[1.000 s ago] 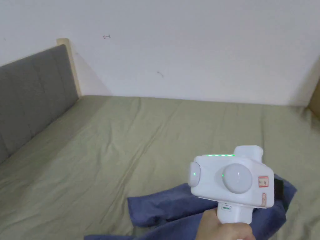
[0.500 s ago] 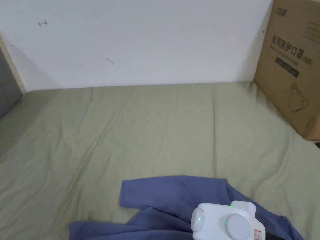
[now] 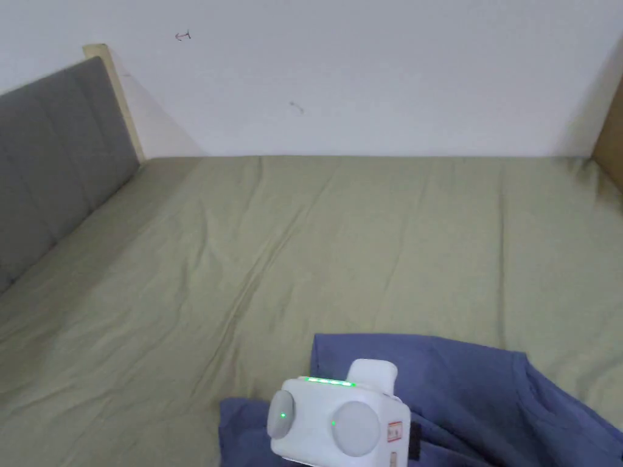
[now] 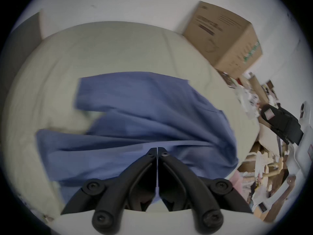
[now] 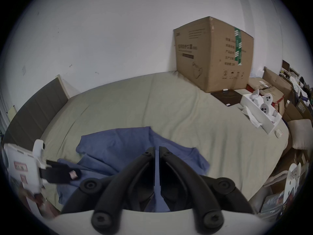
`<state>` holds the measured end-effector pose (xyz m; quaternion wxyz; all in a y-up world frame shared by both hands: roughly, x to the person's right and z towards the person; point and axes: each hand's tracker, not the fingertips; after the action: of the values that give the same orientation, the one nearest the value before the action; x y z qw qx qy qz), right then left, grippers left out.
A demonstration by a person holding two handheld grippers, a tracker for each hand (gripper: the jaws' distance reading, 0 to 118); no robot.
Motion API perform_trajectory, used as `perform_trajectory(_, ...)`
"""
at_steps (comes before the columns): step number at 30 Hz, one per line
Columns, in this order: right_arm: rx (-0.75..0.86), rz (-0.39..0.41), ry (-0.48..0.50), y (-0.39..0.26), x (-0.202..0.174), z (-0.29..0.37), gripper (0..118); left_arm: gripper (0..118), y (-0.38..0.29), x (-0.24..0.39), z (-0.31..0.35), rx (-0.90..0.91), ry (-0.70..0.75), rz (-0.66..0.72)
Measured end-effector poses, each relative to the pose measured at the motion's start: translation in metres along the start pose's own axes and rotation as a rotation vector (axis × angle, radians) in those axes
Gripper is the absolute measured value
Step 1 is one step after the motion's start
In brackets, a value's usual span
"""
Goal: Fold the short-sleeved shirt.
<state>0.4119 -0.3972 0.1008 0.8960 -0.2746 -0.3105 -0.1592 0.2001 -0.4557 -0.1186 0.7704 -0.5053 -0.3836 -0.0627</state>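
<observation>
One shirt (image 4: 152, 113), blue and short-sleeved, lies crumpled at the near edge of the bed (image 3: 365, 243), with part of it raised off the sheet. Two grippers are in use. The left gripper (image 4: 157, 151) has its jaws pressed together on a thin fold of the shirt; the right gripper (image 5: 157, 151) is likewise clamped on a strip of blue cloth running between its jaws. In the head view, the white body of one gripper sits low over the shirt; which one it is cannot be told from that view alone. Step in hand, as judged: lifting and spreading the shirt by two held points, ahead of any fold. The next move calls for drawing the two grips apart and laying the cloth flat on the open sheet, sleeves out. One cardboard box (image 5: 213, 55) stands at the far right corner of the bed.
</observation>
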Motion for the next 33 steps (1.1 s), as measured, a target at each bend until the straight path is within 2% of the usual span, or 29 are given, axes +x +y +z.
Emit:
perform_trajectory(2, -0.013, 0.024, 0.013, -0.001, -0.009, -0.006, 6, 23, 0.005, -0.041, 0.011, -0.004, 0.115, 0.037)
perform_trajectory(3, -0.019, 0.038, 0.017, -0.002, -0.013, -0.010, 6, 51, 0.008, -0.064, 0.014, -0.002, 0.171, 0.097)
perform_trajectory(4, -0.029, 0.049, 0.025, -0.003, -0.017, -0.014, 6, 63, 0.012, -0.087, 0.014, -0.008, 0.229, 0.176)
perform_trajectory(6, -0.053, 0.059, 0.041, -0.007, -0.024, -0.021, 6, 64, 0.020, -0.133, 0.010, 0.002, 0.258, 0.341)
perform_trajectory(8, -0.082, 0.067, 0.067, -0.011, -0.030, -0.028, 6, 65, 0.024, -0.167, 0.000, -0.025, 0.280, 0.395)
perform_trajectory(9, -0.090, 0.075, 0.070, -0.012, -0.032, -0.030, 6, 69, 0.028, -0.177, -0.008, -0.048, 0.309, 0.397)
perform_trajectory(12, -0.113, 0.112, 0.068, -0.017, -0.040, -0.038, 6, 91, 0.025, -0.191, -0.031, -0.103, 0.368, 0.339)
perform_trajectory(14, -0.127, 0.120, 0.070, -0.018, -0.043, -0.043, 6, 92, 0.020, -0.189, -0.045, -0.106, 0.347, 0.345)
perform_trajectory(16, -0.139, 0.118, 0.075, -0.020, -0.044, -0.047, 6, 87, 0.017, -0.180, -0.045, -0.056, 0.403, 0.305)
perform_trajectory(17, -0.145, 0.116, 0.077, -0.021, -0.045, -0.048, 6, 77, 0.015, -0.174, -0.043, -0.058, 0.419, 0.291)
perform_trajectory(19, -0.152, 0.118, 0.089, -0.023, -0.044, -0.051, 6, 41, 0.017, -0.166, -0.036, -0.035, 0.434, 0.229)
perform_trajectory(20, -0.154, 0.119, 0.093, -0.023, -0.044, -0.052, 6, 16, 0.018, -0.164, -0.032, -0.033, 0.428, 0.210)
perform_trajectory(21, -0.156, 0.120, 0.095, -0.023, -0.045, -0.052, 6, 3, 0.018, -0.164, -0.028, -0.026, 0.425, 0.213)
perform_trajectory(23, -0.153, 0.121, 0.103, -0.023, -0.045, -0.054, 7, 3, 0.020, -0.162, -0.017, -0.015, 0.410, 0.243)
perform_trajectory(25, -0.152, 0.112, 0.136, -0.015, -0.043, -0.058, 20, 3, 0.018, -0.159, -0.006, 0.020, 0.409, 0.230)
perform_trajectory(26, -0.155, 0.107, 0.154, -0.011, -0.043, -0.060, 34, 3, 0.018, -0.158, -0.001, 0.029, 0.403, 0.228)
perform_trajectory(28, -0.178, 0.051, 0.291, 0.002, -0.041, -0.069, 82, 3, 0.018, -0.160, 0.009, 0.051, 0.356, 0.249)
perform_trajectory(29, -0.187, 0.003, 0.340, 0.008, -0.041, -0.075, 99, 3, 0.018, -0.161, 0.013, 0.067, 0.324, 0.275)
perform_trajectory(31, -0.134, -0.079, 0.423, 0.018, -0.046, -0.084, 107, 3, 0.016, -0.163, 0.021, 0.081, 0.320, 0.284)
perform_trajectory(32, -0.111, -0.120, 0.440, 0.024, -0.049, -0.091, 110, 3, 0.015, -0.162, 0.024, 0.085, 0.324, 0.287)
perform_trajectory(33, -0.126, -0.128, 0.432, 0.032, -0.053, -0.097, 115, 3, 0.015, -0.163, 0.024, 0.091, 0.325, 0.286)
